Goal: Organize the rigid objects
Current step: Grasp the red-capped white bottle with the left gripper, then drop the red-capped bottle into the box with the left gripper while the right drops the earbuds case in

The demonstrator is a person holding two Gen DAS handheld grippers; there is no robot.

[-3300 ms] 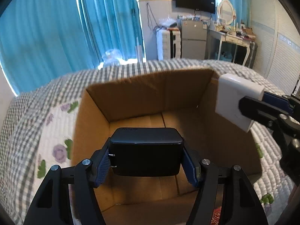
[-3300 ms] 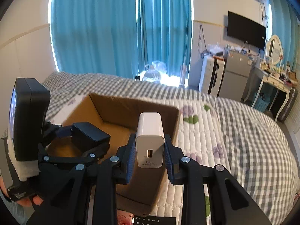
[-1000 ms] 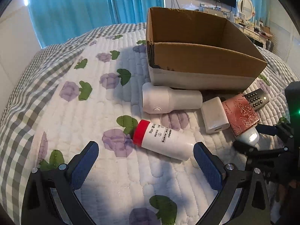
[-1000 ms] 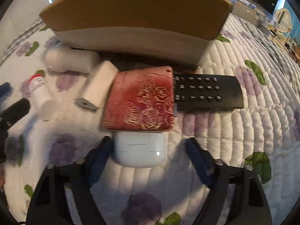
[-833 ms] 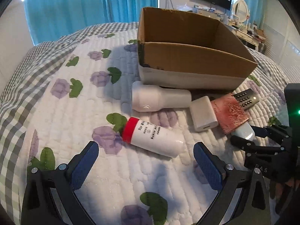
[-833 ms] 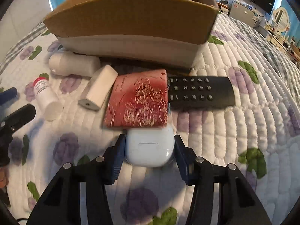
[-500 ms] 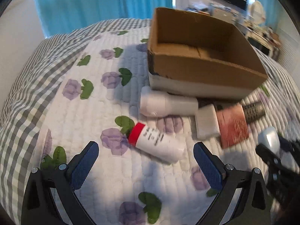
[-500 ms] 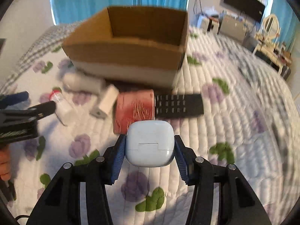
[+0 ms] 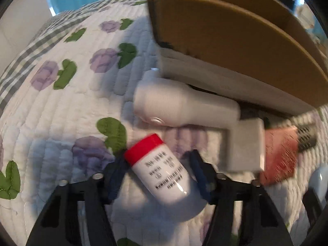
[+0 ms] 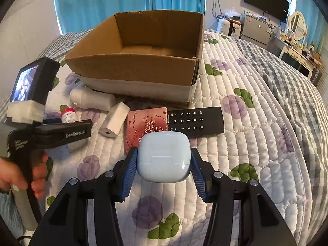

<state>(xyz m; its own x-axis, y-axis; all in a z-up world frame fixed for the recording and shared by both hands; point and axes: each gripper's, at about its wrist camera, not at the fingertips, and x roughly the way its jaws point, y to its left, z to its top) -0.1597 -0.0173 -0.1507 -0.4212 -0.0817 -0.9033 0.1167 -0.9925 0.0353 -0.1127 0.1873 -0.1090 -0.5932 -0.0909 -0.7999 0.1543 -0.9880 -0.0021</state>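
Note:
My right gripper (image 10: pixel 163 169) is shut on a pale blue earbud case (image 10: pixel 163 156) and holds it above the quilt, in front of the open cardboard box (image 10: pixel 141 69). My left gripper (image 9: pixel 157 176) is low over the quilt, its jaws closing around a white bottle with a red cap (image 9: pixel 164 174) that lies between them; contact on both sides is blurred. The bottle (image 10: pixel 68 114) and the left gripper (image 10: pixel 67 133) also show in the right wrist view. The box (image 9: pixel 235 39) stands just beyond the bottle.
On the quilt before the box lie a white cylindrical device (image 10: pixel 92 99), a white charger block (image 10: pixel 113 123), a red rose-patterned card case (image 10: pixel 146 127) and a black remote (image 10: pixel 196 121). The bed's quilt (image 10: pixel 256 143) stretches to the right. Room furniture stands far behind.
My left gripper has dropped down and forward onto the red-capped bottle and narrowed around it. My right gripper has lifted the earbud case higher and back from the items.

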